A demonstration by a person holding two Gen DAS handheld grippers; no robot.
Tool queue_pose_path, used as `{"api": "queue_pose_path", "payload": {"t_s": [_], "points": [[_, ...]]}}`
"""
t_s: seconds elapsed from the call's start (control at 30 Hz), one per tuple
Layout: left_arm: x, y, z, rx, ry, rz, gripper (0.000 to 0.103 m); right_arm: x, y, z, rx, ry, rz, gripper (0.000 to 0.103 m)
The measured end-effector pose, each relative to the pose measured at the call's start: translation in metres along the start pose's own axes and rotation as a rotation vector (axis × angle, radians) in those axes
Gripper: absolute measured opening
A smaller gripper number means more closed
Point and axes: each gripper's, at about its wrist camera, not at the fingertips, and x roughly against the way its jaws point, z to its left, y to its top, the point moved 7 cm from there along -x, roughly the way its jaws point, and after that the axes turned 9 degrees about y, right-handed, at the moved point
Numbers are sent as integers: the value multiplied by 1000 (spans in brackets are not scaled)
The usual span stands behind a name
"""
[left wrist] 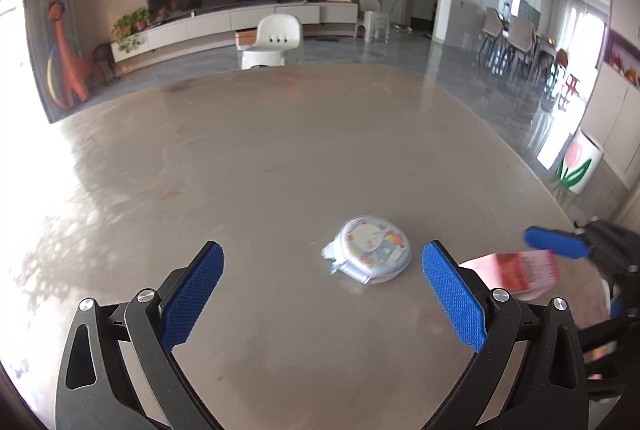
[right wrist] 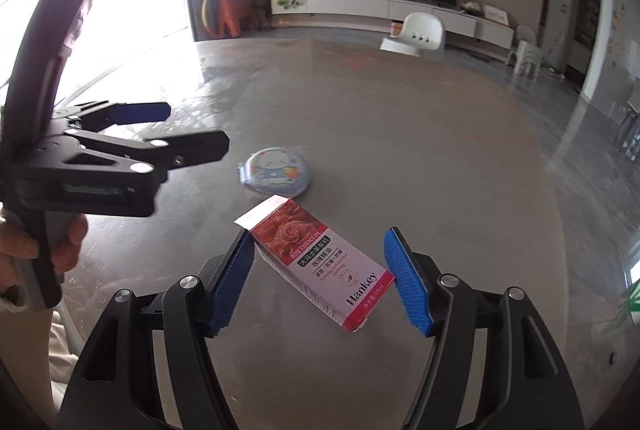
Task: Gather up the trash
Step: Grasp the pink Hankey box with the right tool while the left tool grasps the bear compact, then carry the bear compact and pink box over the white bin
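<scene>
Right gripper (right wrist: 320,280): jaws wide open, straddling the pink rose-oil box (right wrist: 320,264). Box lies flat on the bench (right wrist: 400,134), turned diagonally between the blue pads (right wrist: 406,280). Its top left corner sits right at the left pad and its lower right corner is very close to the right pad; can't tell if either actually touches. No grip on it. White end flap of the box is open, pointing away from the gripper toward the round tin.

Round tin (right wrist: 276,170) with a cartoon animal on the lid rests on the bench just beyond the box, close to it but apart.

Left gripper (left wrist: 322,294): jaws wide open, holding nothing. Low over the bench, aimed at the same tin (left wrist: 370,248), which sits ahead of the tips and closer to the right pad, not between the pads. In the right wrist view the left gripper (right wrist: 192,130) comes in from the left side, tips short of the tin, with the person's hand (right wrist: 64,242) on its handle.

In the left wrist view the box (left wrist: 516,270) shows blurred to the right of the tin, with one blue pad of the right gripper (left wrist: 560,242) above it.

White chair (left wrist: 274,42) stands past the far edge of the bench.
</scene>
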Motion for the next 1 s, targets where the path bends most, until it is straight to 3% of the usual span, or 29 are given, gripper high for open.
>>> {"api": "queue_pose_path", "payload": {"t_s": [0.27, 0.43, 0.5, 0.57, 0.63, 0.8, 1.0], "points": [[-37, -6, -36, -58, -12, 64, 98, 20, -3, -13, -36, -34, -27, 68], [-56, -15, -37, -49, -17, 172, 98, 15, 4, -12, -44, -43, -34, 68], [-55, -15, -37, -48, -23, 171, 95, 18, 7, -11, -47, -40, -50, 68], [-54, -16, -38, -58, -12, 165, 84, 20, 9, -11, -45, -45, -62, 68], [-49, -17, -41, -80, -19, 139, 56, 20, 12, -10, -48, -46, -73, 68], [-36, -21, -42, -72, -43, 136, 56, 34, 15, -9, -51, -56, -107, 68], [14, -14, -48, -101, -27, 47, 56, 67, 10, -14, -91, -72, -162, 68]]}}
